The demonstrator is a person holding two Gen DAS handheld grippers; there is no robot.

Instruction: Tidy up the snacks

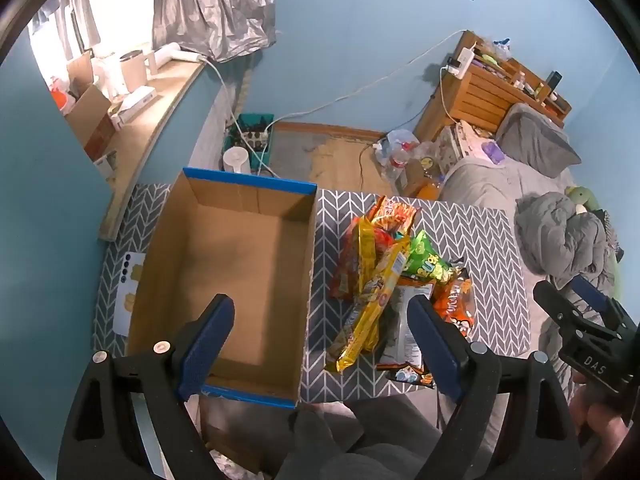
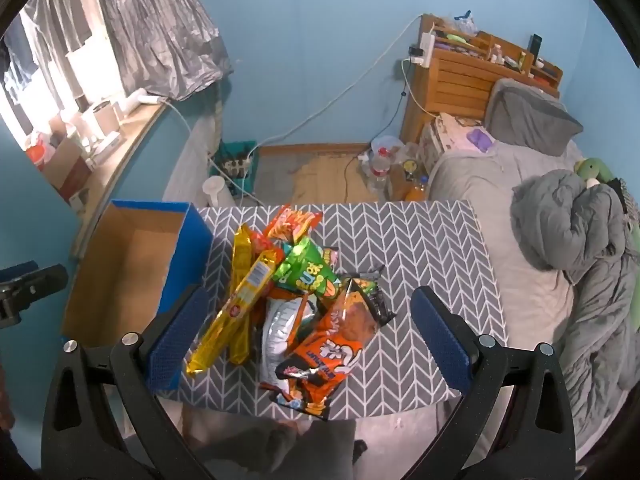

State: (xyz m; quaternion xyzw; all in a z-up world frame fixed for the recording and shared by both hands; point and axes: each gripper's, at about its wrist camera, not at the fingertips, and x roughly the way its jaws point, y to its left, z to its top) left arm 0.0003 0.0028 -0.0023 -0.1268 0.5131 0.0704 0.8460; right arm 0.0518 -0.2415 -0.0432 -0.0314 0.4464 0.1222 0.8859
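We look down along two hand-held grippers at a small table (image 2: 420,240) covered in a grey and white chevron cloth. Our left gripper (image 1: 320,324) hangs with its blue-padded jaws spread wide and nothing between them, above the near end of an open cardboard box (image 1: 224,264) with blue outer walls. The box sits on the left part of the table and nothing lies inside it. Our right gripper (image 2: 308,312) also has its jaws spread wide, held above a pile of snack packets (image 2: 288,300) without touching it.

The pile lies just right of the box, near the middle of the table. In it we see a long yellow packet (image 2: 236,304) leaning toward the box, a green packet (image 2: 308,272) on top, an orange packet (image 2: 336,344) at the near edge, a white packet (image 2: 280,328) between them, and a red-orange packet (image 2: 292,220) at the far side.

Beyond the table stand a blue wall (image 2: 312,60), a windowsill (image 1: 148,120) at left and a bed with grey bedding (image 2: 560,220) at right.
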